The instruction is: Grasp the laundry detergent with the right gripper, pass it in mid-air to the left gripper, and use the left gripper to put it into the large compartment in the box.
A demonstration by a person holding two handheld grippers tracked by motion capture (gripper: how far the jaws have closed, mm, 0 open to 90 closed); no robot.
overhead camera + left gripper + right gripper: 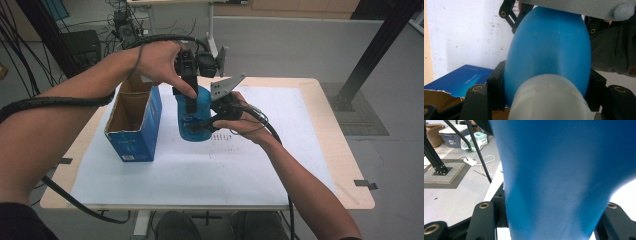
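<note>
A blue plastic bottle [194,122] with a white cap [549,100] stands upright on the white sheet near the table's middle. My left gripper [188,94] comes down from above and is shut on the bottle's shoulder just below the cap. In the left gripper view the bottle [549,50] sits between the black jaws of the left gripper [546,92], whose pads press both its sides. My right gripper [207,122] reaches in from the right and is shut on the bottle's lower body. In the right gripper view the bottle [556,170] stands between the jaws of the right gripper [551,220].
An open blue carton [135,120] stands just left of the bottle; its torn top edge also appears in the left gripper view [461,77]. The white sheet [200,170] covers most of the wooden table [330,150]. Cables trail from both grippers. Black frame posts stand on the floor behind.
</note>
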